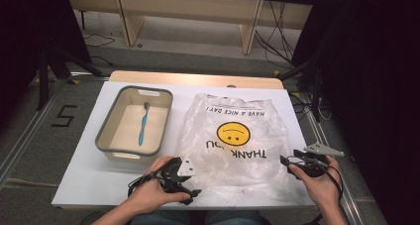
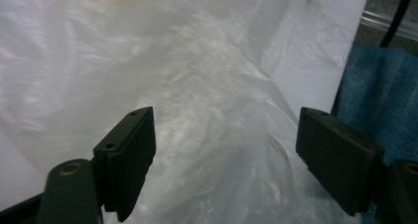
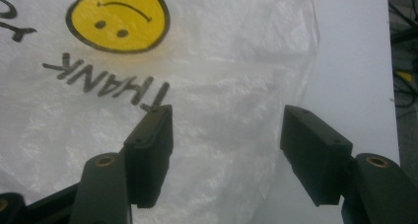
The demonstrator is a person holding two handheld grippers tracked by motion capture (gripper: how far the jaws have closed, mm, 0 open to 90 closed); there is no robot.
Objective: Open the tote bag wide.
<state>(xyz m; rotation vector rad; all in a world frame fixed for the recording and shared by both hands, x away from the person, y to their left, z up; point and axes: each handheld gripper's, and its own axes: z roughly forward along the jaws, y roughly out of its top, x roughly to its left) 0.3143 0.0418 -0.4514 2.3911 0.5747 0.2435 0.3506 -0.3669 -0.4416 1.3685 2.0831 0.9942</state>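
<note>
Plastic bag (image 1: 233,136) lies flat at table centre. Left gripper (image 1: 190,193) at its 7 o'clock corner, right gripper (image 1: 286,161) at 4 o'clock — both jaws open, nothing pinched. Pinch one film layer per side — not both.

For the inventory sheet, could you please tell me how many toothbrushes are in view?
1. A blue toothbrush lies inside the grey-rimmed bin, left of the plastic bag. The crumpled bag is translucent, so something small under or inside it could be hidden.
</note>
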